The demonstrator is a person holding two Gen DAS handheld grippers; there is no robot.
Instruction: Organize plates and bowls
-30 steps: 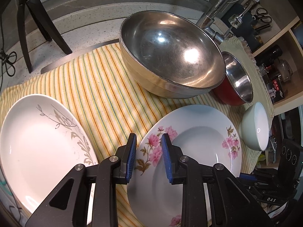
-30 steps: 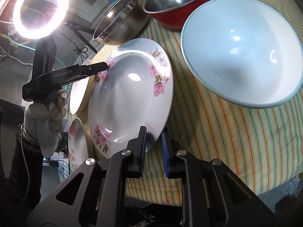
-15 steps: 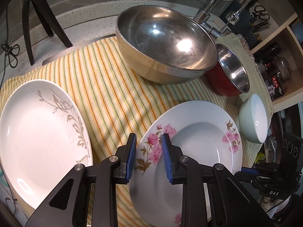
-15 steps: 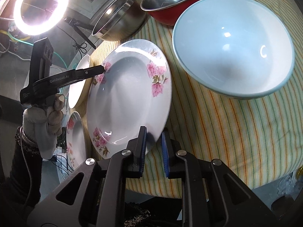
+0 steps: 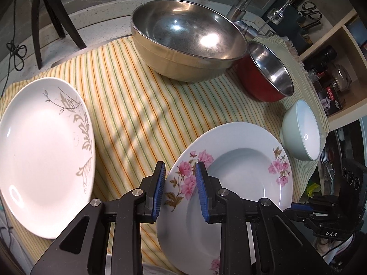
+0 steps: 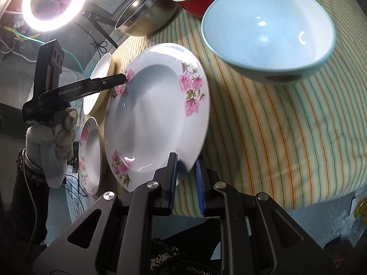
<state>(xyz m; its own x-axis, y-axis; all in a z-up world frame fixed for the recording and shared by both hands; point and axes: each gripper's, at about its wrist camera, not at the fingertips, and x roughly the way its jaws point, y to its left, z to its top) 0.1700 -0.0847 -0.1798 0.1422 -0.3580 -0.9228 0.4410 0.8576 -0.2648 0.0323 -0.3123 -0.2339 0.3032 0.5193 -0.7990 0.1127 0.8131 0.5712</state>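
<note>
Gripping the floral plate [image 6: 158, 114] by opposite rim edges, both my grippers hold it tilted above the striped cloth [image 5: 128, 105]. My right gripper [image 6: 185, 171] clamps the near rim at lower centre; my left gripper [image 5: 180, 188] pinches the pink-flowered rim, jaws narrow. At left lies 1 grey-leaf plate [image 5: 43, 155]; upper centre, 1 steel bowl [image 5: 188, 39]; right, 1 red bowl [image 5: 268, 75] and 1 pale-blue bowl [image 5: 302, 133].
</note>
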